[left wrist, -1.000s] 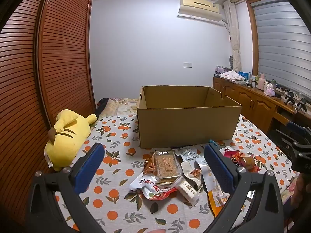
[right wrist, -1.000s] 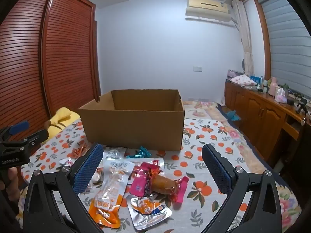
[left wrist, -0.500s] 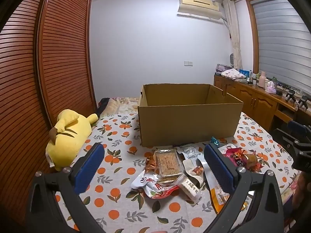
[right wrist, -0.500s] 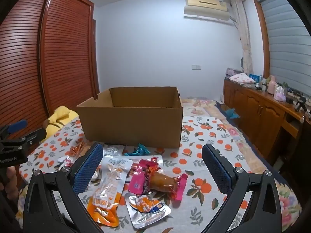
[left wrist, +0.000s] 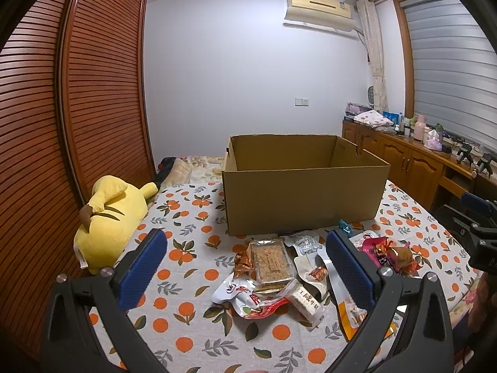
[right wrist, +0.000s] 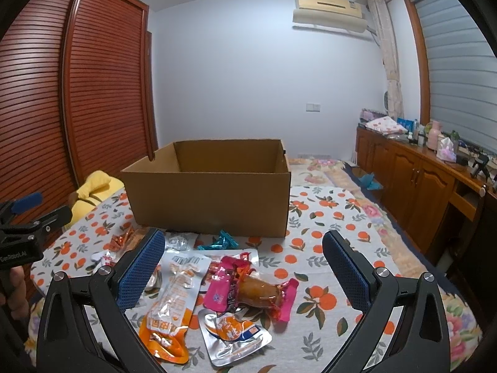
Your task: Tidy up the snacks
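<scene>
An open cardboard box (left wrist: 303,195) (right wrist: 211,199) stands on the orange-print cloth. Snack packets lie in a heap in front of it: a clear tray of brown biscuits (left wrist: 271,262), a red-white pouch (left wrist: 245,298), a white bar (left wrist: 306,303), a pink pack with a brown piece (right wrist: 251,289), an orange-white pouch (right wrist: 174,301), a silver-orange pouch (right wrist: 234,337), teal wrappers (right wrist: 222,241). My left gripper (left wrist: 245,267) is open and empty above the biscuit tray. My right gripper (right wrist: 243,267) is open and empty above the pink pack.
A yellow plush toy (left wrist: 108,220) lies left of the box by the slatted wooden wardrobe (left wrist: 46,124). A wooden sideboard (right wrist: 416,183) with bottles runs along the right wall. The other gripper shows at each view's edge (left wrist: 478,230) (right wrist: 28,227).
Both views have risen slightly, so the box and snacks sit a little lower in frame. Both grippers stay open and empty.
</scene>
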`<state>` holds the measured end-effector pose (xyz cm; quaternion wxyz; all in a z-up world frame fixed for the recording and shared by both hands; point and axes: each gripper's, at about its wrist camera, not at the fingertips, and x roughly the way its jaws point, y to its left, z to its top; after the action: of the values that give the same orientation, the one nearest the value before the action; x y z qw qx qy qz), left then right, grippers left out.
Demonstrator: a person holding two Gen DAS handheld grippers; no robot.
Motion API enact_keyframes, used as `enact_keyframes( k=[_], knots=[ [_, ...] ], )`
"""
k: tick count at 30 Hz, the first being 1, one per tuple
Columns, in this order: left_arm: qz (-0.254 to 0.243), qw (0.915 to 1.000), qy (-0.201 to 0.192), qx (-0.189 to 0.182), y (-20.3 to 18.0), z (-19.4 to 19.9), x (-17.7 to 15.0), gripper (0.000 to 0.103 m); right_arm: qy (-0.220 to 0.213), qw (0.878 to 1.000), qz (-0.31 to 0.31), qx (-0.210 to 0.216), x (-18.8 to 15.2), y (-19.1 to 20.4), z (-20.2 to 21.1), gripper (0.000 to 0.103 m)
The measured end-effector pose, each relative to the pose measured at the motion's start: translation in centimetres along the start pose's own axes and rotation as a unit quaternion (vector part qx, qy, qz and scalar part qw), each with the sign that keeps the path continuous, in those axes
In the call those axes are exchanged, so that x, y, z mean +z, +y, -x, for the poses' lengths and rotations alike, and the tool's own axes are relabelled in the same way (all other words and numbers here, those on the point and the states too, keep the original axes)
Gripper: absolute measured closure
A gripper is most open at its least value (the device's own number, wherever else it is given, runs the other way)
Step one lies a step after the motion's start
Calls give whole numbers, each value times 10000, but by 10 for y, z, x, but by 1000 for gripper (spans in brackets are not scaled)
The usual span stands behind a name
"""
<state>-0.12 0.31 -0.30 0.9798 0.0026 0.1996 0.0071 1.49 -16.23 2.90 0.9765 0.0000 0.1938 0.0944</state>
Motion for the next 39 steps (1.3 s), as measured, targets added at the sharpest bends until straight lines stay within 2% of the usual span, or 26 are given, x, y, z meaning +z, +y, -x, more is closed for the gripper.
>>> enact_keyframes(
  k=[39],
  knots=[
    [-58, 10000, -36, -57, -5, 1, 1, 0, -55, 10000, 9, -28, 3, 0, 4, 0]
  ],
)
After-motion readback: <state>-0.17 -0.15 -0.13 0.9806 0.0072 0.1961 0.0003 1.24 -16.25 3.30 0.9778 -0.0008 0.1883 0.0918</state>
